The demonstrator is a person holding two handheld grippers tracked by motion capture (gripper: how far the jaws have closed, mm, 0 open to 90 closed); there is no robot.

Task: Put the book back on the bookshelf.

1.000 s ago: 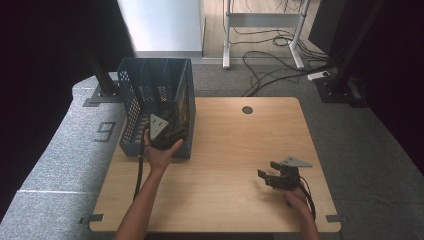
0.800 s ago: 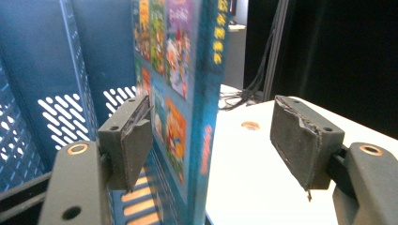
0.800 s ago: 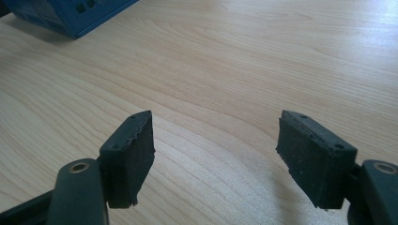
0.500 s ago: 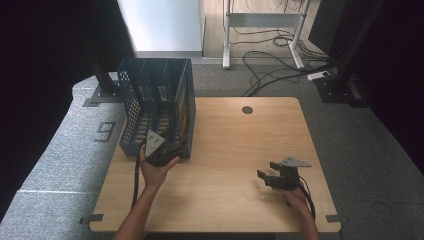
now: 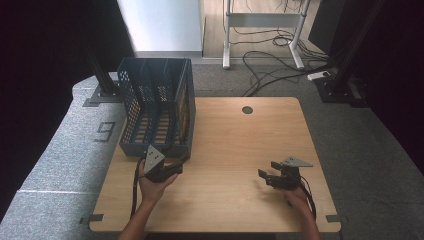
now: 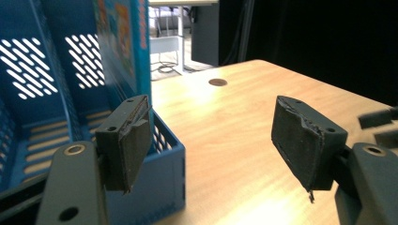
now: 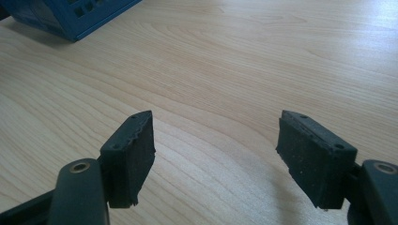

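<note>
The blue rack [image 5: 155,107] stands with its long axis running away from the person, and a book [image 6: 123,44] stands upright in its right slot. Both the left gripper [image 5: 172,169] and the right gripper [image 5: 266,177] are wide open and hold nothing.

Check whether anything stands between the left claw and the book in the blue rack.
Nothing visible blocks it. The left claw is open just off the blue rack's front corner, and the book stands upright in the nearest slot behind the low front wall.

The file rack [image 5: 156,107] is dark blue, its walls pierced with rows of slanted slots, and a bright blue book [image 6: 126,44] with orange and yellow print stands in it. The worktop [image 5: 235,150] is pale wood with fine grain; both tools, left [image 5: 167,169] and right [image 5: 267,176], are black.
</note>
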